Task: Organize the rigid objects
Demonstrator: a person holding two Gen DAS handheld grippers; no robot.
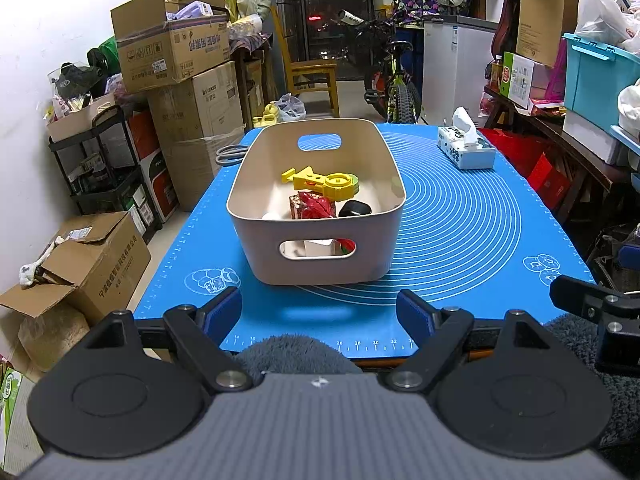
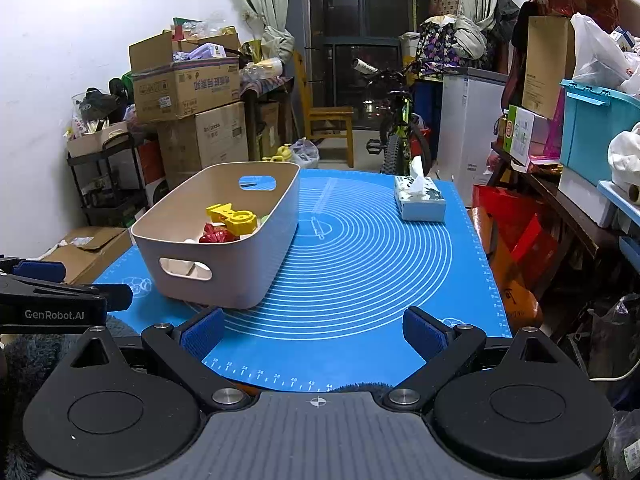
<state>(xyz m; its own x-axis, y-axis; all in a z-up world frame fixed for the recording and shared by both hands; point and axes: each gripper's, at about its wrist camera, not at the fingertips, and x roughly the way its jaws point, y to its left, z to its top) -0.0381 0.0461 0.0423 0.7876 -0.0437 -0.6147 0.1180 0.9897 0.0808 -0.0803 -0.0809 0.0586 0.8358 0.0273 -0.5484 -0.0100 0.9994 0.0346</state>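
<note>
Beyond both grippers' fingertips, the bin (image 1: 316, 216) of toys sits on the blue mat (image 1: 460, 216), untouched. Left gripper (image 1: 320, 312) and right gripper (image 2: 316, 332) stand spread wide, empty

White wall (image 1: 48, 20), stacked cardboard boxes (image 1: 176, 60), wooden chair (image 1: 312, 76), dark window (image 1: 336, 28), bicycle (image 1: 392, 80).

A beige plastic bin (image 1: 320, 236) with cut-out handles stands upright on the blue mat (image 1: 460, 240), holding a yellow toy (image 1: 324, 184), a red packet (image 1: 314, 206) and a black piece (image 1: 354, 209).
</note>
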